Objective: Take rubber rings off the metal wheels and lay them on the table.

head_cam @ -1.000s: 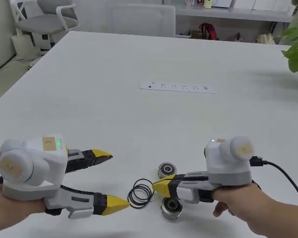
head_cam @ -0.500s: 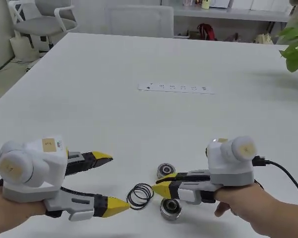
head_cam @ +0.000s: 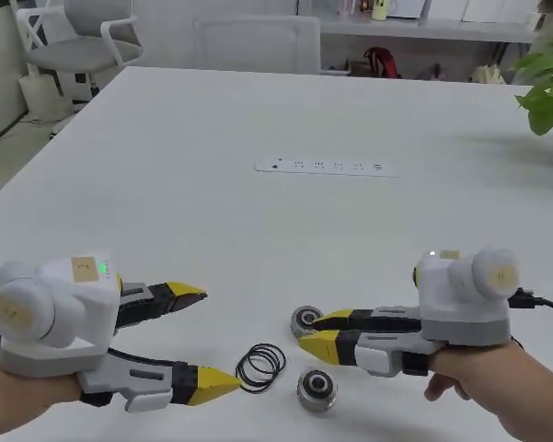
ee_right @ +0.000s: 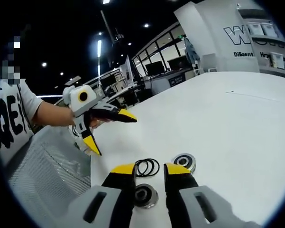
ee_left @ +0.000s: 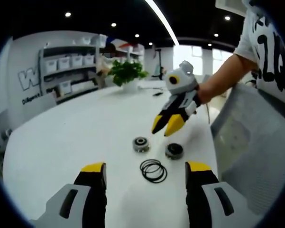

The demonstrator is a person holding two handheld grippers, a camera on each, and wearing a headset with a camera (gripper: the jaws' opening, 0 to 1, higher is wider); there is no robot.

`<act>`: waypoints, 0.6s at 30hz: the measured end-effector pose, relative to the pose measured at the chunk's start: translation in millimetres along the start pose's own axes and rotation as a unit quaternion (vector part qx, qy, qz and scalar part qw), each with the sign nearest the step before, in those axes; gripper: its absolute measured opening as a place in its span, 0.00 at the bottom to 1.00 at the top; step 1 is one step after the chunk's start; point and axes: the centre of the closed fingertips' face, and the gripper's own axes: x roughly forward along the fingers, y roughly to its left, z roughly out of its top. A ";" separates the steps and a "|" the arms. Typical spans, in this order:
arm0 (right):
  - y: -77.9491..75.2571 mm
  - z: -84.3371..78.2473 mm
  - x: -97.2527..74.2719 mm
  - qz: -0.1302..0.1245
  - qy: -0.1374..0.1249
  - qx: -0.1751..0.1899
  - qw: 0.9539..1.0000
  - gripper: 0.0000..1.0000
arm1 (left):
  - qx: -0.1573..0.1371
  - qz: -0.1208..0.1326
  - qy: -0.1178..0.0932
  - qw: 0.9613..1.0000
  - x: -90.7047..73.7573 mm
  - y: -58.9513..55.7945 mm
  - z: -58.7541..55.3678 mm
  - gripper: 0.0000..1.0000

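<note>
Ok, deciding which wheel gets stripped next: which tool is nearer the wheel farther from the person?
Right. The right tool has its tips just beside the far wheel. The left tool is well off to that wheel's left, beyond the rubber rings.

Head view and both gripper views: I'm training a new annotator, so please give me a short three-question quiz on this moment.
1. True or false: the black rubber rings lie on the table, held by neither claw.
2. How many metal wheels sit on the table near the rings? A: one. B: two. C: four.
3. Which is spread wider, the left claw or the right claw?

Key: 1 true; 2 B; 3 the left claw.
</note>
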 end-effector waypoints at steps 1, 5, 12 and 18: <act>0.0 -0.4 -3.3 -0.003 0.000 -0.007 1.000 0.21 | 0.000 0.000 0.000 1.000 -0.5 0.0 0.4 0.69; -1.7 2.1 -15.4 -0.016 -0.015 -0.021 1.000 0.29 | -0.004 0.002 0.001 1.000 -3.7 0.1 0.3 0.69; -3.7 1.0 -31.4 -0.031 -0.016 -0.052 0.998 0.38 | -0.004 0.008 0.002 1.000 -9.0 1.8 1.5 0.71; -11.3 -1.7 -43.2 -0.050 -0.011 -0.082 0.995 0.46 | -0.002 0.008 0.000 1.000 -9.3 0.5 3.9 0.72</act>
